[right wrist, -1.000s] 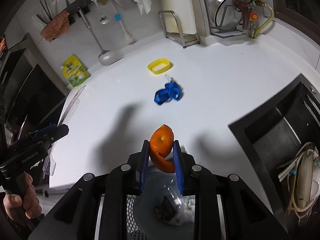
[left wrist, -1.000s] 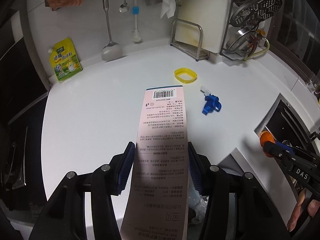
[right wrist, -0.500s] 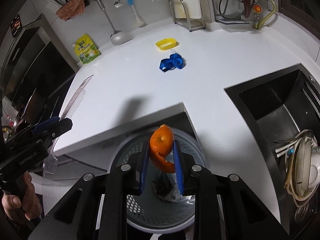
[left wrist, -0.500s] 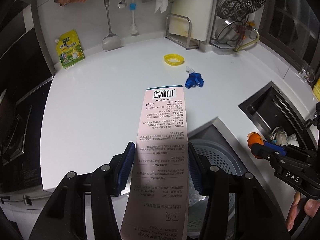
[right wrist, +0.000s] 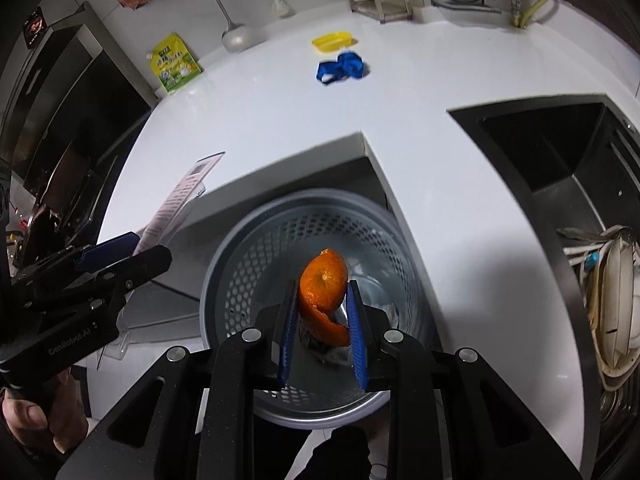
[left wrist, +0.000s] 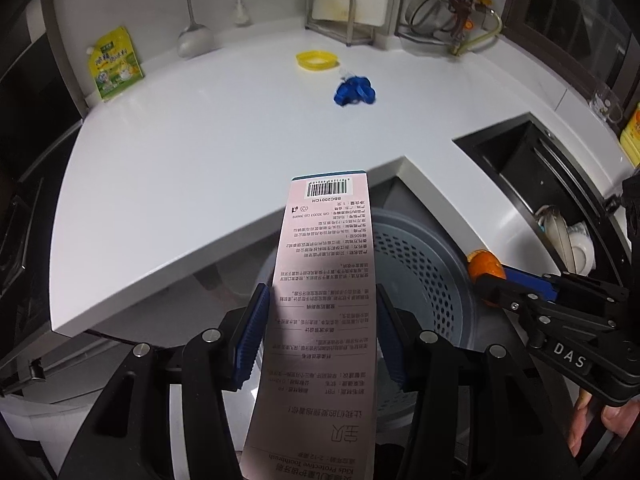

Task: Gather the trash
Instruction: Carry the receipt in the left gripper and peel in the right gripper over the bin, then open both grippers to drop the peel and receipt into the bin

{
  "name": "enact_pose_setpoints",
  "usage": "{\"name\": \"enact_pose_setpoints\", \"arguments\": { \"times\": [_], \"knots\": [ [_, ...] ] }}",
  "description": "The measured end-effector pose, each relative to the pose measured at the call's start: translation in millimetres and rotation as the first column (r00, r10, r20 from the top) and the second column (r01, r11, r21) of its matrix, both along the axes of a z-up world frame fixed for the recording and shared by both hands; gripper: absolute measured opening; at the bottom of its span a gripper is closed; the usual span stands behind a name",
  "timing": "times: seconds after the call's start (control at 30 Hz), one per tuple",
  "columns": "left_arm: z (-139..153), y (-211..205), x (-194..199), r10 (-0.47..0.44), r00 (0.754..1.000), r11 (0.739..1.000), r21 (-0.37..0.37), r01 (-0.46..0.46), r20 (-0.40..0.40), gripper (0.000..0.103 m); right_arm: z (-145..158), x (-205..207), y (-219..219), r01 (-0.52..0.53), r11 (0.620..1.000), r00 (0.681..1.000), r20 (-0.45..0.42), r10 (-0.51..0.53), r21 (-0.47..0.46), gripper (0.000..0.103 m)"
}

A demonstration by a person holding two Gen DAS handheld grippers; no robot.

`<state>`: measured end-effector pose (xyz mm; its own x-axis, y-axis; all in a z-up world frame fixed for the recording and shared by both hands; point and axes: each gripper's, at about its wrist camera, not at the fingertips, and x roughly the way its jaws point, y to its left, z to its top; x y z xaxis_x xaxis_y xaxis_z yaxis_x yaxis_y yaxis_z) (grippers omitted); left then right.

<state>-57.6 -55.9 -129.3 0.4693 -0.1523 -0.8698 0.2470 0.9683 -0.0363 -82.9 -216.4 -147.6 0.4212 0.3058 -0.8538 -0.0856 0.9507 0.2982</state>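
Note:
My left gripper [left wrist: 320,312] is shut on a long pink toothbrush package [left wrist: 326,280] with a barcode, held over the near rim of a grey perforated trash bin [left wrist: 432,280]. My right gripper [right wrist: 323,304] is shut on an orange peel [right wrist: 324,284] directly above the bin [right wrist: 256,256], which holds some wrappers at its bottom. The peel also shows in the left wrist view [left wrist: 484,264]. The package [right wrist: 180,192] and left gripper [right wrist: 104,256] show at the left of the right wrist view. A blue crumpled wrapper [left wrist: 354,91] and a yellow ring lid [left wrist: 316,59] lie on the white counter [left wrist: 200,152].
A black sink [right wrist: 560,160] with dishes [right wrist: 612,292] is to the right. A yellow-green pouch [left wrist: 114,65], ladle [left wrist: 191,40], brush and rack [left wrist: 340,12] stand along the back wall. A stove [left wrist: 20,200] is at the left.
Both grippers have drawn back from the counter and moved over the bin, still holding their items. The bin now fills the lower middle of both views.

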Motion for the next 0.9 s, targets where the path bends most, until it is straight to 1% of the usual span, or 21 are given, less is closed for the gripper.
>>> {"name": "enact_pose_setpoints", "arguments": {
  "times": [0.17,0.33,0.73,0.77,0.8,0.83,0.87,0.9],
  "knots": [
    [-10,-3,-2,-0.004,0.999,1.0,0.004,0.005,-0.035,0.05,-8,1,3,-0.021,1.0,1.0,-0.023,0.021,0.006,0.023],
    [-11,-3,-2,0.001,0.999,1.0,0.002,-0.001,-0.046,0.051,-12,2,6,-0.042,0.999,0.998,-0.04,0.043,0.017,0.025],
    [-14,-6,-6,0.005,0.998,1.0,0.007,-0.004,-0.067,0.052,-10,2,4,-0.047,0.998,0.998,-0.031,0.048,0.028,0.025],
    [-13,-5,-5,0.006,0.998,1.0,0.007,-0.006,-0.067,0.052,-9,1,4,-0.048,0.998,0.998,-0.03,0.049,0.029,0.028],
    [-13,-4,-6,0.009,0.998,1.0,0.009,-0.008,-0.068,0.052,-9,1,4,-0.047,0.998,0.998,-0.028,0.047,0.029,0.034],
    [-13,-4,-6,0.011,0.998,1.0,0.01,-0.011,-0.069,0.055,-7,1,4,-0.042,0.999,0.999,-0.023,0.043,0.028,0.04],
    [-13,-4,-6,0.015,0.998,1.0,0.011,-0.014,-0.069,0.059,-6,0,3,-0.038,0.999,0.999,-0.016,0.038,0.029,0.051],
    [-13,-3,-7,0.018,0.998,1.0,0.011,-0.018,-0.068,0.065,-4,-1,2,-0.035,0.999,0.999,-0.009,0.035,0.032,0.054]
  ]
}}
